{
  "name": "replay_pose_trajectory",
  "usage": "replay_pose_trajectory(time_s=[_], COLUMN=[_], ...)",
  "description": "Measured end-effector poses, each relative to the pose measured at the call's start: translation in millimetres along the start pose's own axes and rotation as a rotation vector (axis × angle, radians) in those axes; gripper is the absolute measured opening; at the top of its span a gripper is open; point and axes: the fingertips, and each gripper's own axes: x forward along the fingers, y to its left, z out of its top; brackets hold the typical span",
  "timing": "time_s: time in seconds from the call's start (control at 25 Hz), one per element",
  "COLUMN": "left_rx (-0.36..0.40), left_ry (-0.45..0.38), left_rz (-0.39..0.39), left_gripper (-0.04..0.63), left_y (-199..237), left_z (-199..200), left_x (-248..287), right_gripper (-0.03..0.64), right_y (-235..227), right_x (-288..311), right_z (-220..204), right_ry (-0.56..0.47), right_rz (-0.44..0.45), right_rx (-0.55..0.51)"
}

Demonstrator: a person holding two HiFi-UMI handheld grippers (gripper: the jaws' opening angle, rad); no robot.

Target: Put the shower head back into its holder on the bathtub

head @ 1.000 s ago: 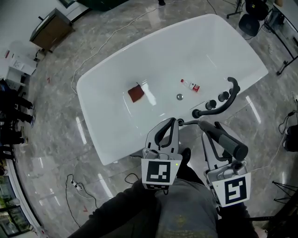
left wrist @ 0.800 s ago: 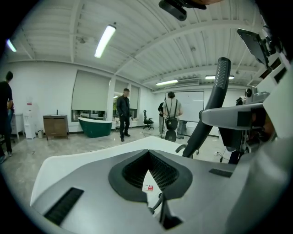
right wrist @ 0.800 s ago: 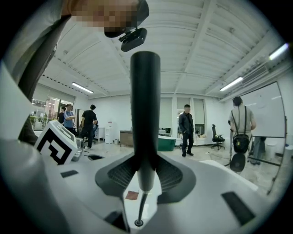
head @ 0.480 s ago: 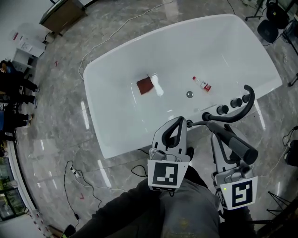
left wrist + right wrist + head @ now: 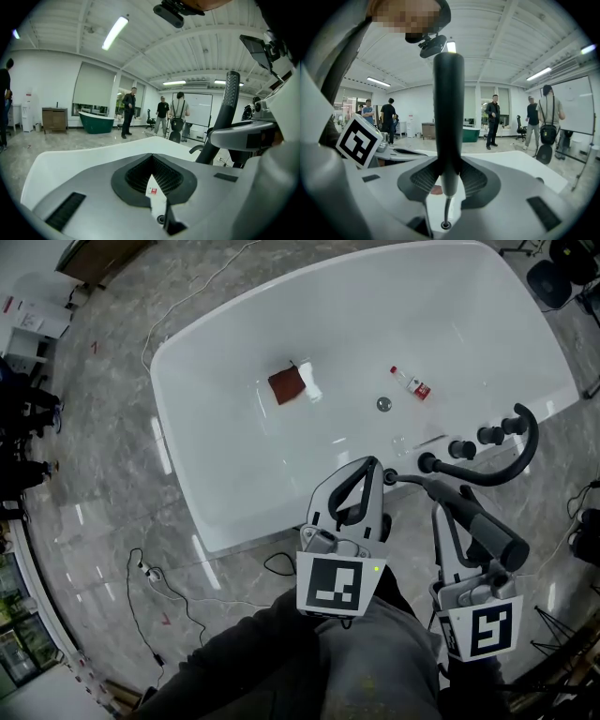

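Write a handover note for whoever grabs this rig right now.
Left gripper: shut, empty, over the near rim of the white bathtub.
Right gripper: shut on the dark grey cylindrical shower head handle.
Done: shower head in hand, hose attached.
Left: seat it in its holder, apparently among the black tap fittings on the rim, then release.

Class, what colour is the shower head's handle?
Shower head handle: dark grey, best in the right gripper view.

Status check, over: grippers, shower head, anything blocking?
Left gripper shut, empty. Right gripper shut on shower head, not yet docked. Faucet knobs nearby; path looks open.
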Motion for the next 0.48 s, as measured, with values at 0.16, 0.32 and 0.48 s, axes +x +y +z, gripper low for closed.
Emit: replay_pose_trajectory(time_s=[0.16, 0.32, 0.48], left_rx=[0.001, 0.014, 0.014], left_ry=[0.024, 0.022, 0.026], left_rz=[-0.017, -0.035, -0.039], left_gripper=[0.003, 0.003, 0.003], left_y=[2.3, 2.4, 2.2], left_z=[-8.6, -11.1, -14.2], left_x=[3.7, 6.0, 7.1], right_gripper=[0.141, 0.141, 0.141], right_y=[0.2, 5.1, 5.0], right_x=[8.5, 17.0, 20.6], right_z=[-10.9, -22.7, -27.7], right_ry=[0.023, 0.042, 0.041], right_rz=[-0.002, -0.002, -0.004], right_rx=[0.004, 0.015, 0.017])
